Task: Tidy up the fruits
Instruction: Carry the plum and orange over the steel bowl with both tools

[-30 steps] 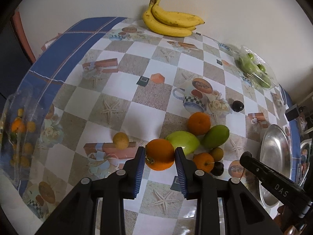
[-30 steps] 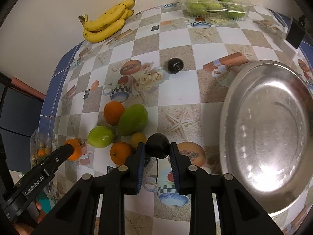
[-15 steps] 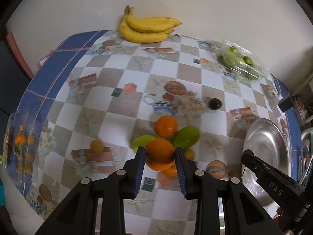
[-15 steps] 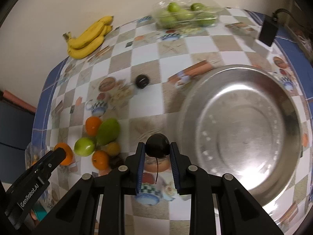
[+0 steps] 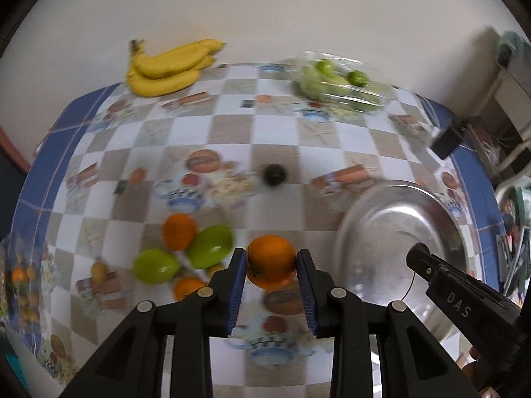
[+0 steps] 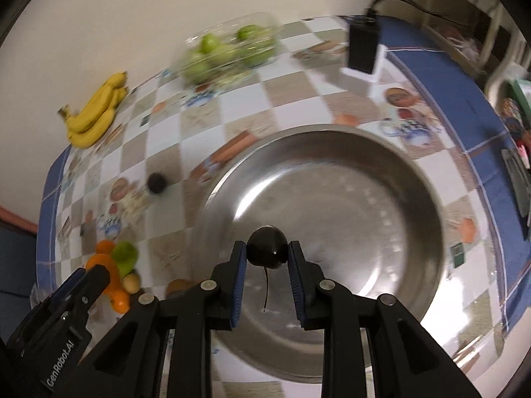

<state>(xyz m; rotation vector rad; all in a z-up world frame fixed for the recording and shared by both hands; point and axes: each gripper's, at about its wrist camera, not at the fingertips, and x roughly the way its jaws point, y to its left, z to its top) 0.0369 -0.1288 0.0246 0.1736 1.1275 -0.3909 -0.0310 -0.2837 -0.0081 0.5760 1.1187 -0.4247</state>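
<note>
Both grippers have travelled from the fruit cluster [image 5: 186, 252] toward the steel bowl [image 6: 428, 199], the landmark for this report. A second ago the cluster lay directly under both tools. The right gripper [image 6: 267, 252] is now over the bowl's near side, clenched on a dark stemmed fruit [image 6: 267, 247] whose stalk hangs down. The left gripper [image 5: 271, 262] remains short of the bowl, over the tablecloth [image 5: 232, 139] just beside the rim, grasping an orange [image 5: 271, 260]. The bowl appears empty. Remaining away from the bowl: the cluster, a second dark fruit [image 5: 274, 174], bananas [image 5: 169, 66] and a clear tub of green fruit [image 5: 338, 83]. Judgement: two deposits are imminent, the right gripper's first; sorting has barely begun.
</note>
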